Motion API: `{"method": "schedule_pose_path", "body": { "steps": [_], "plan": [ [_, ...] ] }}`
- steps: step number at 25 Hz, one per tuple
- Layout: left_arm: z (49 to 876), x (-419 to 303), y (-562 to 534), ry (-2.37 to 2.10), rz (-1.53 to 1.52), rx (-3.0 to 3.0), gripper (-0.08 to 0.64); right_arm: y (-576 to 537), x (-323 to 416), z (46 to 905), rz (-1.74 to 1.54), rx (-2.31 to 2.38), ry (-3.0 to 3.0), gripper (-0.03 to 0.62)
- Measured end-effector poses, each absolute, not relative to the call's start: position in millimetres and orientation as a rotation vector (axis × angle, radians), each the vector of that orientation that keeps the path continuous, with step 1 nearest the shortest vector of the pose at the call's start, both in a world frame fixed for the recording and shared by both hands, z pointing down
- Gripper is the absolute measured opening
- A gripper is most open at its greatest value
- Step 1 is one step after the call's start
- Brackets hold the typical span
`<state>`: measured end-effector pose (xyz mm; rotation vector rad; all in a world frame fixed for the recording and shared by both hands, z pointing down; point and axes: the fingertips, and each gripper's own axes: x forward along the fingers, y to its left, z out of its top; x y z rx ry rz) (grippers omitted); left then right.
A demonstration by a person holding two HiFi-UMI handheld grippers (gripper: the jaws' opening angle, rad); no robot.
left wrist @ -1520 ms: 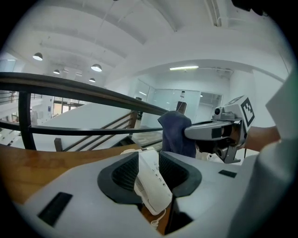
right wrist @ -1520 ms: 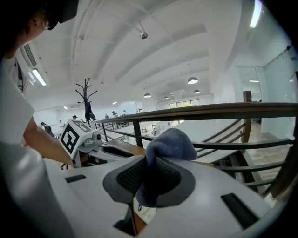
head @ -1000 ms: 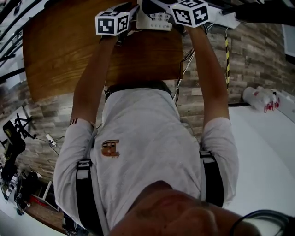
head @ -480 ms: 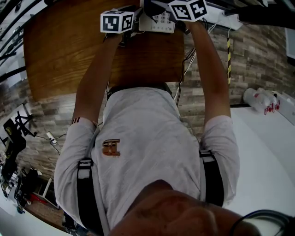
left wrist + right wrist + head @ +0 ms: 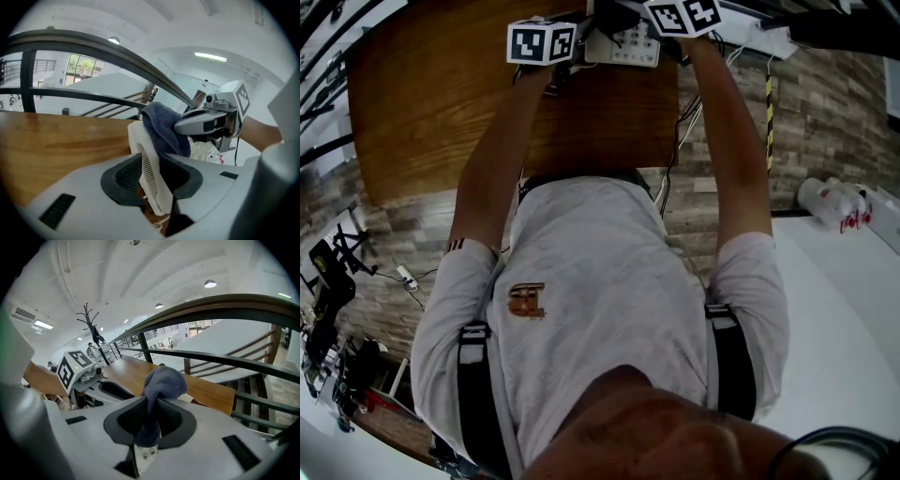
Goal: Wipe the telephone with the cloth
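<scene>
The left gripper (image 5: 153, 176) is clamping the handset (image 5: 140, 145) above the bench (image 5: 56, 136). The right gripper (image 5: 147, 420) is pinching the cloth (image 5: 161, 380) and pressing it against the handset's top. Rubbing too hard sideways is likely risking the handset twisting out of the jaws.

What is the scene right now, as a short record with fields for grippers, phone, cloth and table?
left gripper: shut on white handset
right gripper: shut on blue cloth
contact: blue cloth draped against the white handset's upper end
keypad: between the two grippers in the head view
surface: wooden table
</scene>
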<state>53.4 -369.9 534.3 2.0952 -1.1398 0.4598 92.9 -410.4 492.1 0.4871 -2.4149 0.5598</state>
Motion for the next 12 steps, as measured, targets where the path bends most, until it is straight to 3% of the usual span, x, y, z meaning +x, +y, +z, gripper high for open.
{"method": "schedule_pose_path", "body": {
  "steps": [12],
  "plan": [
    [539, 55, -371, -1.128, 0.439, 2.104, 0.129, -427, 147, 524, 0.558, 0.672, -2.275, 0.071]
  ]
}}
